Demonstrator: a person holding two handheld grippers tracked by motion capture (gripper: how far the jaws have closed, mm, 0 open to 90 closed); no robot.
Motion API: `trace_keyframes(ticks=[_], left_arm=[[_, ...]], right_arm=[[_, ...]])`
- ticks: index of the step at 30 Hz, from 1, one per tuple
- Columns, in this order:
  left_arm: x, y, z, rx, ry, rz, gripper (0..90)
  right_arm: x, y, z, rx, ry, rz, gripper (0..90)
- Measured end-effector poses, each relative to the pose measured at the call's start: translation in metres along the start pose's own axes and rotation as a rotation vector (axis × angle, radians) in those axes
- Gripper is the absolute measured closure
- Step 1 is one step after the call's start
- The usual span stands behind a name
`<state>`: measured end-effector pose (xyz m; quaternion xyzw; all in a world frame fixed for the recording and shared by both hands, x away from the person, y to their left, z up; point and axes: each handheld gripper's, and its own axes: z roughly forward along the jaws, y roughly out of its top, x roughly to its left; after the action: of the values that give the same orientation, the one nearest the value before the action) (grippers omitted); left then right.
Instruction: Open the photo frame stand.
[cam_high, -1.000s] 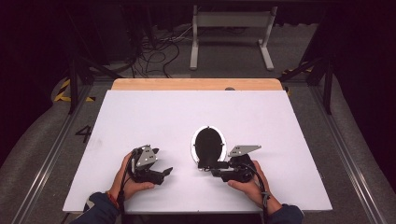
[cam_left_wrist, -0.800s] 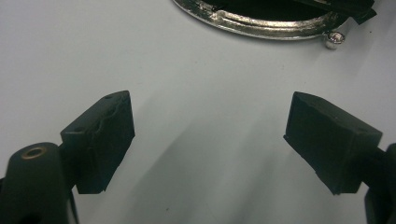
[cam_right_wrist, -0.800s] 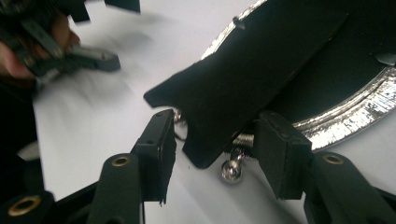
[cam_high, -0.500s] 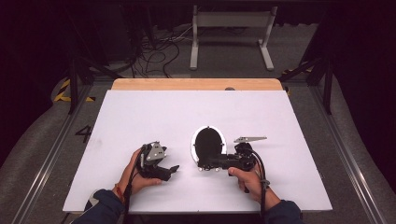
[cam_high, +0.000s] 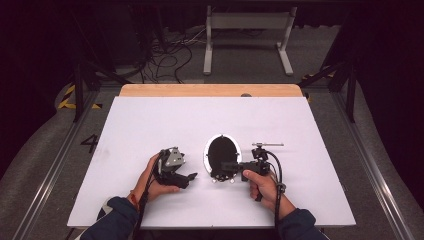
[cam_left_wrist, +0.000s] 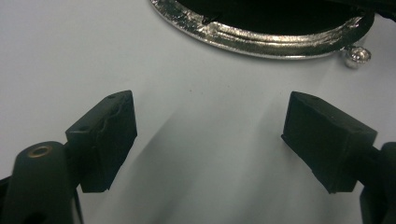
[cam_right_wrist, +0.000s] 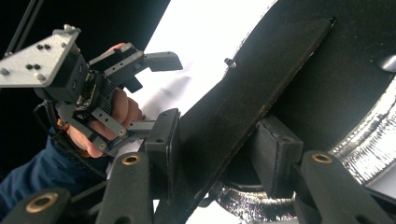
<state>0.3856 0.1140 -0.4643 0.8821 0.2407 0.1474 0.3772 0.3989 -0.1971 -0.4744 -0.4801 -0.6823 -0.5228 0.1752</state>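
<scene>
A black oval piece with a silver rim (cam_high: 221, 154) lies on the white table (cam_high: 150, 125), near the front middle. My right gripper (cam_high: 223, 170) reaches in from the right at its near edge. In the right gripper view its jaws (cam_right_wrist: 219, 140) have just been closing and now pinch a flat black flap (cam_right_wrist: 261, 88) of that piece, above the shiny rim (cam_right_wrist: 364, 140). My left gripper (cam_high: 189, 179) sits a short way left of the oval, open and holding nothing. In the left gripper view (cam_left_wrist: 210, 140) it faces the silver rim (cam_left_wrist: 261, 39) and a small clasp ball (cam_left_wrist: 357, 55).
A wooden strip (cam_high: 210, 90) runs along the table's far edge. Beyond it, on the dark floor, stand a metal frame (cam_high: 247, 30) and loose cables (cam_high: 170, 55). The right gripper view shows the left gripper (cam_right_wrist: 154, 93) in its hand.
The left hand has slid right toward the oval piece. The right gripper has rolled, so its grey plate now stands edge-on, and its jaws have closed on the flap.
</scene>
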Motion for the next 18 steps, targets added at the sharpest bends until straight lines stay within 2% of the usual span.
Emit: trace_keyframes(ticks=[4,7,13,14,16,18], left_arm=[[0.008,0.007,-0.001,-0.035,-0.011,-0.029,18.2],[0.012,0.011,0.004,-0.033,-0.035,-0.062,18.5],[0.015,0.017,0.015,-0.012,-0.058,-0.058,17.9],[0.014,0.018,0.016,-0.014,-0.062,-0.067,17.9],[0.017,0.020,0.018,0.002,-0.063,-0.045,16.2],[0.021,0.023,0.017,-0.016,-0.070,-0.055,15.4]], right_arm=[[0.000,0.000,0.002,-0.004,-0.003,-0.013,55.6],[0.001,0.000,0.003,-0.005,-0.011,-0.028,57.0],[0.001,0.001,0.002,0.012,-0.011,-0.059,58.3],[0.001,0.002,0.002,0.015,-0.010,-0.065,58.5],[0.002,0.002,0.002,0.024,-0.009,-0.077,58.7],[0.003,0.003,0.001,0.036,-0.014,-0.106,58.7]])
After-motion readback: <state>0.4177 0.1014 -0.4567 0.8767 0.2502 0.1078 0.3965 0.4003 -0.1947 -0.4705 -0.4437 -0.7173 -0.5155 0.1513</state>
